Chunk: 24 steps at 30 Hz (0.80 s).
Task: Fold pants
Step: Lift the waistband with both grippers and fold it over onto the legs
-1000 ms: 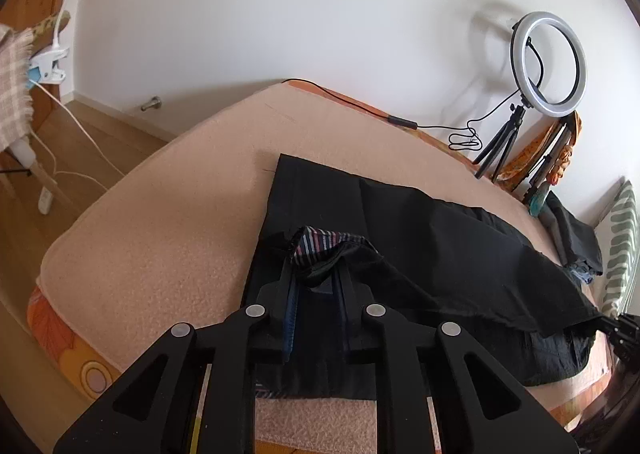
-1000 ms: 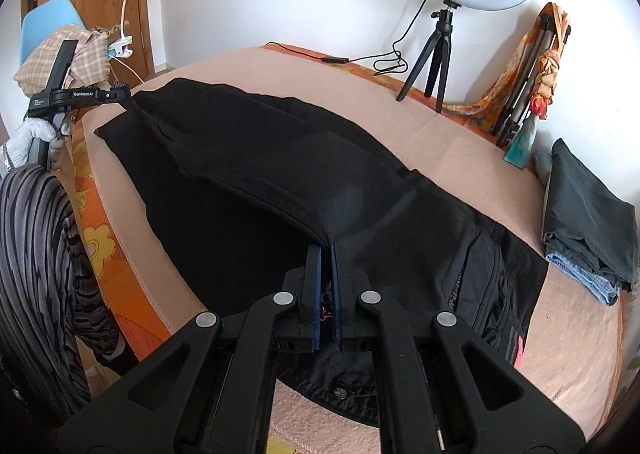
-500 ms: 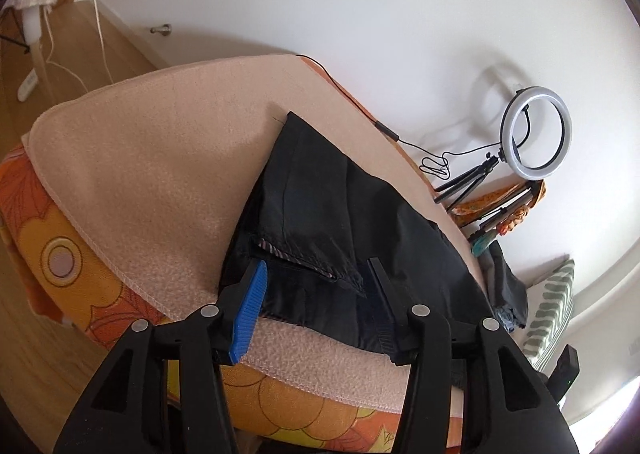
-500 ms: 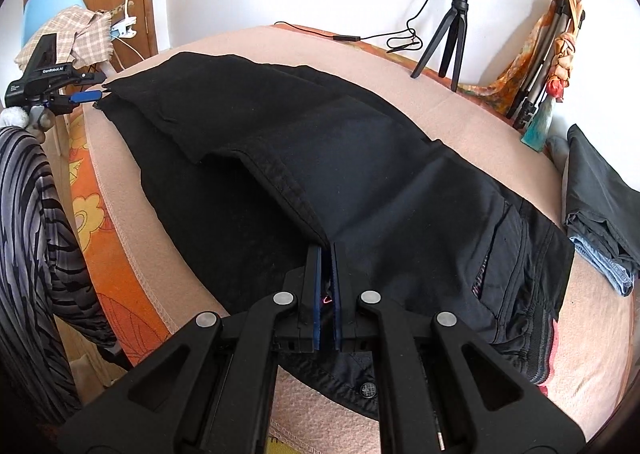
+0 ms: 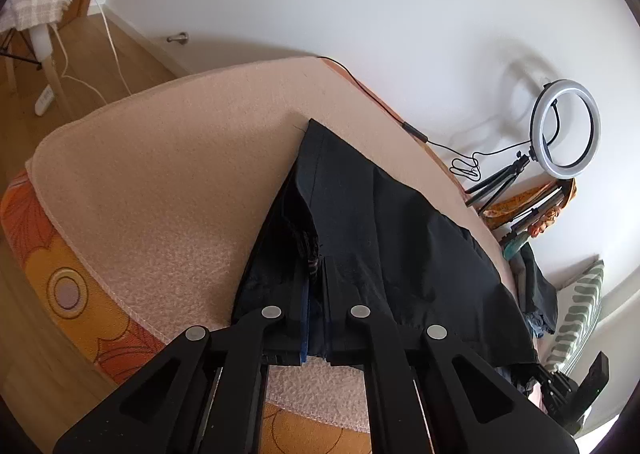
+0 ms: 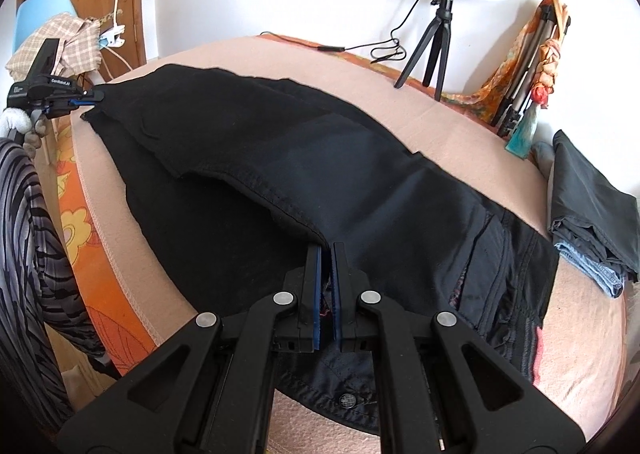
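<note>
Black pants lie lengthwise on a peach blanket, one leg laid over the other. In the left wrist view the hem end of the pants reaches toward me. My left gripper is shut on the hem cloth of the pants at the bed's near edge. It also shows far left in the right wrist view. My right gripper is shut on the crotch fold of the pants, near the waistband. The button lies below my fingers.
A ring light on a tripod and a colourful bundle of stands are at the bed's far side. Folded clothes lie at the right. A striped pillow, a chair with checked cloth and wooden floor surround the bed.
My left gripper opened half a second ago, letting the hem go, and has now shut again on the hem cloth. The right gripper has stayed shut on the fold, shifting a little.
</note>
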Available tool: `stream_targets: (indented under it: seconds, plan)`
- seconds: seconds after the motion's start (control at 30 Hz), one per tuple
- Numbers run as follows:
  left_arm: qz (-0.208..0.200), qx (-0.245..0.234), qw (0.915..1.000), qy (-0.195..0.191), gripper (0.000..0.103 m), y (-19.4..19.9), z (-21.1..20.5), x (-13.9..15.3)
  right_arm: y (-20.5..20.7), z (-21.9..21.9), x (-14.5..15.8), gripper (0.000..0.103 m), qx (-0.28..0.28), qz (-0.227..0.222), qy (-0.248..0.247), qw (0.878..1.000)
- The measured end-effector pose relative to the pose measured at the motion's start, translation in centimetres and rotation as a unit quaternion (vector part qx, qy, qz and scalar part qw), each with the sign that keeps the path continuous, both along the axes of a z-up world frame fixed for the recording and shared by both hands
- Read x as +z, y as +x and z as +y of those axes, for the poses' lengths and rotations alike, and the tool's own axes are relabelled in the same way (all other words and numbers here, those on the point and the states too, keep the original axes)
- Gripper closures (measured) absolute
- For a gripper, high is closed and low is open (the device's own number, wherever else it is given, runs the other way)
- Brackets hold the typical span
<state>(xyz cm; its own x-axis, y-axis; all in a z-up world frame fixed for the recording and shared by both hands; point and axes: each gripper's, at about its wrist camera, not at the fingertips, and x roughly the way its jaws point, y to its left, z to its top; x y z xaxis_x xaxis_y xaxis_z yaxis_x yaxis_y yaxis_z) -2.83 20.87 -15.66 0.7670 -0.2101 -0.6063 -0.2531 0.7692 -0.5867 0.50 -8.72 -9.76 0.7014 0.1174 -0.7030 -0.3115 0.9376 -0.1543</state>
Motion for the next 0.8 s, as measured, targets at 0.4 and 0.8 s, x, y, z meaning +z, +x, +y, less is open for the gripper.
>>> stream_targets:
  seconds: [0.4, 0.8]
  plan:
    - [0.032, -0.009, 0.9992, 0.022, 0.1, -0.4, 0.8, -1.0, -2.6, -0.2, -0.5, 0.098, 0.036, 0.023, 0.008, 0.999]
    - [0.05, -0.013, 0.9936, 0.1, 0.086, -1.1, 0.9, 1.5, -3.1, -1.1, -1.8, 0.094, 0.036, 0.059, 0.05, 0.996]
